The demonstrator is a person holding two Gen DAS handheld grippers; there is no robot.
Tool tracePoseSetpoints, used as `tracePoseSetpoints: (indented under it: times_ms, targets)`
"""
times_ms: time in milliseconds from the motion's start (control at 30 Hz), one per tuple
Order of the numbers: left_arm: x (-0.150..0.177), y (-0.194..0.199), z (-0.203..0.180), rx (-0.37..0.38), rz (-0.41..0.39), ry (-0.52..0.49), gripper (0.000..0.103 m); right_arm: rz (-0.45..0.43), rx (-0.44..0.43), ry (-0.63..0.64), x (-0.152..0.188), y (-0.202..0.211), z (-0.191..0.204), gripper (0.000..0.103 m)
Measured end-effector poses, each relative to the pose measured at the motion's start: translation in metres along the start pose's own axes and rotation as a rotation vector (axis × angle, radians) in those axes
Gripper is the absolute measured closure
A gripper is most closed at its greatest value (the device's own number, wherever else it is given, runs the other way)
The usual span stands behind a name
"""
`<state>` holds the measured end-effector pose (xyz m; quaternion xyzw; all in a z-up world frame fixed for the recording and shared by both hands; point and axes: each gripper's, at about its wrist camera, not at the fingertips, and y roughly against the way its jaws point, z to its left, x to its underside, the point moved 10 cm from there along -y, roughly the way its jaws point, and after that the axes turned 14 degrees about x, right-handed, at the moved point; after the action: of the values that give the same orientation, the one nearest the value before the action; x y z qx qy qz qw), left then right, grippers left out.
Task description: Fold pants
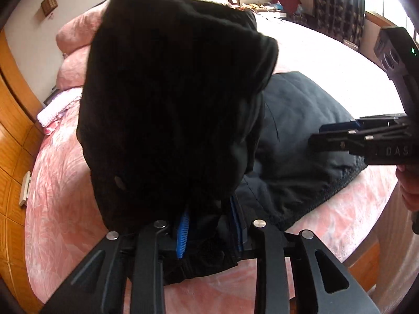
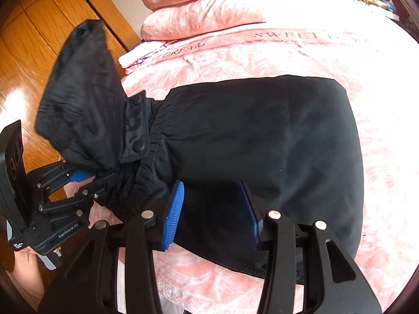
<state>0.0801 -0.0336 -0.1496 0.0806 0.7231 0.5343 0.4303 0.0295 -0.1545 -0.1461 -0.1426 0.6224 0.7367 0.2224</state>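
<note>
Black pants (image 2: pixel 262 136) lie across a pink bedspread (image 2: pixel 275 52). My left gripper (image 1: pixel 209 231) is shut on a bunched end of them near the waistband. That end (image 1: pixel 170 104) rears up in front of the left wrist camera and hides most of the bed behind it. From the right wrist view the left gripper (image 2: pixel 91 180) sits at the bed's left side, and the lifted flap (image 2: pixel 78 91) stretches out over the floor. My right gripper (image 2: pixel 212 214) hovers over the pants' near edge, its blue pads (image 2: pixel 174 214) wide apart and not pressing on the cloth. The right gripper (image 1: pixel 318 134) also shows at the right.
Pink pillows (image 2: pixel 196 7) are stacked at the head of the bed beside a folded pale cloth (image 2: pixel 136 57). Wooden floor (image 2: pixel 39 39) runs along the bed's left side. A person's hand (image 1: pixel 408 188) holds the right gripper. Curtains (image 1: pixel 337 5) and clutter stand at the far wall.
</note>
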Motion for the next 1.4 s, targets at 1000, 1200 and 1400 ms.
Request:
tracePoseSetpoints:
  times_ms: [1000,1200,1400]
  targets:
    - [0.068,0.017,0.146,-0.050,-0.134,0.737,0.021,0.119,-0.161,-0.051,-0.064,-0.057,0.035,0.062]
    - [0.075,0.009,0.143,0.005,-0.142,0.802,0.017,0.081,-0.114,-0.033,-0.066,-0.056,0.038,0.075]
    - [0.080,0.018,0.144,0.013,-0.165,0.842,0.017,-0.066,-0.081,0.088,-0.077,-0.012,0.060,0.080]
